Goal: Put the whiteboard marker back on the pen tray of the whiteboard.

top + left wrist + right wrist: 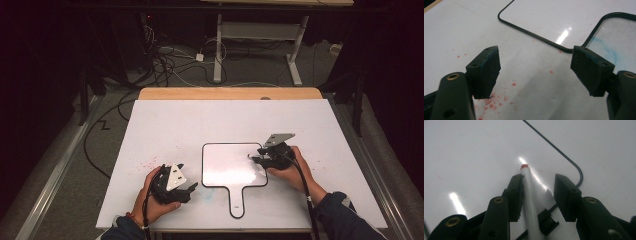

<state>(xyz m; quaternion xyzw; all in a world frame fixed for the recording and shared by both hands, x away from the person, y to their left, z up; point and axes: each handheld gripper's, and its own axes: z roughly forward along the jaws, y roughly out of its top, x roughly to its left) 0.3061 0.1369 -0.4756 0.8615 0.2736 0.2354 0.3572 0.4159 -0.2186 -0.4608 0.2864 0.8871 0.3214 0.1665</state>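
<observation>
A small whiteboard (227, 167) with a black rim and a short handle (237, 202) lies flat on the white table top (165, 125). My right gripper (256, 156) hangs over the board's right side. In the right gripper view, my right gripper (538, 180) is open, and a white marker (529, 195) with a red tip rests against its left jaw, apart from the right jaw. My left gripper (190, 192) sits left of the handle, open and empty. In the left gripper view, my left gripper (535, 55) is above the table, with the whiteboard (564, 22) ahead.
Red specks (150, 162) dot the table left of the board, and the same red specks (491, 102) lie under the left jaw. A faint blue smear (610, 51) marks the handle. A wooden edge (230, 93) borders the far side. Cables (170, 65) and another table's legs (218, 50) are on the floor beyond.
</observation>
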